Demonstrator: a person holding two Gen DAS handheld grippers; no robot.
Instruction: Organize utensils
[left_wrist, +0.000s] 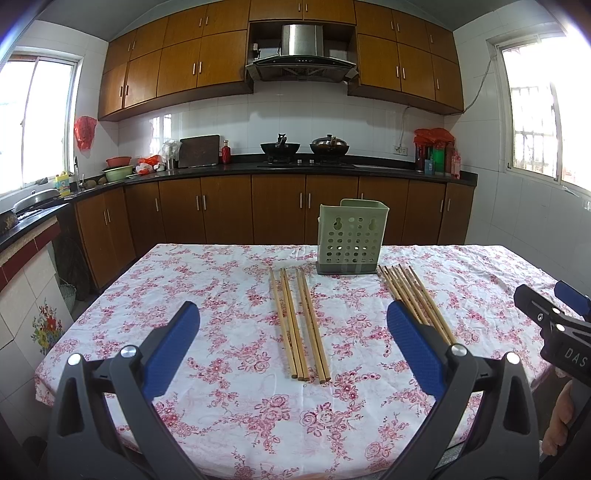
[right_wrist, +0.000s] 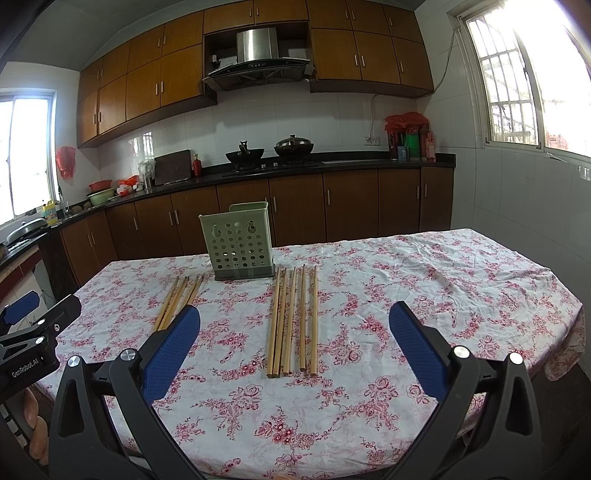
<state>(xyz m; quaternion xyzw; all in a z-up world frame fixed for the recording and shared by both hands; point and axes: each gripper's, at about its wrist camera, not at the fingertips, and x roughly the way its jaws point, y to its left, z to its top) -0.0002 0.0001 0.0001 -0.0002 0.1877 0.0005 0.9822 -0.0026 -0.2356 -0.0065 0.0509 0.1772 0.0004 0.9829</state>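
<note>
1. Chopsticks lie in two loose groups on the flowered tabletop (left_wrist: 229, 406); the left group (left_wrist: 299, 325) sits at the centre of the left wrist view, running away from the camera toward the holder; the right group (right_wrist: 291, 321) sits at the centre of the right wrist view, likewise pointing toward the holder.
2. Between the far ends of the two groups stands the green perforated holder (left_wrist: 351, 238), upright on a darker base, just above centre in the left view and left of centre in the right view; as far as its holes and rim show, no chopstick is inside it (the interior itself is hidden).
3. Left tongs (left_wrist: 293, 354) hang above the tabletop with the blue pads wide apart and nothing between them; the left group lies in the gap between them, lower down.
4. Right tongs (right_wrist: 294, 354) are likewise spread and empty, framing the right group; each tool also shows at the edge of the other's view.
5. Judged from this, the task looks barely begun: every visible chopstick is flat on the cloth, none gathered or lifted; what seems left is gripping each group and standing it in the holder.
</note>
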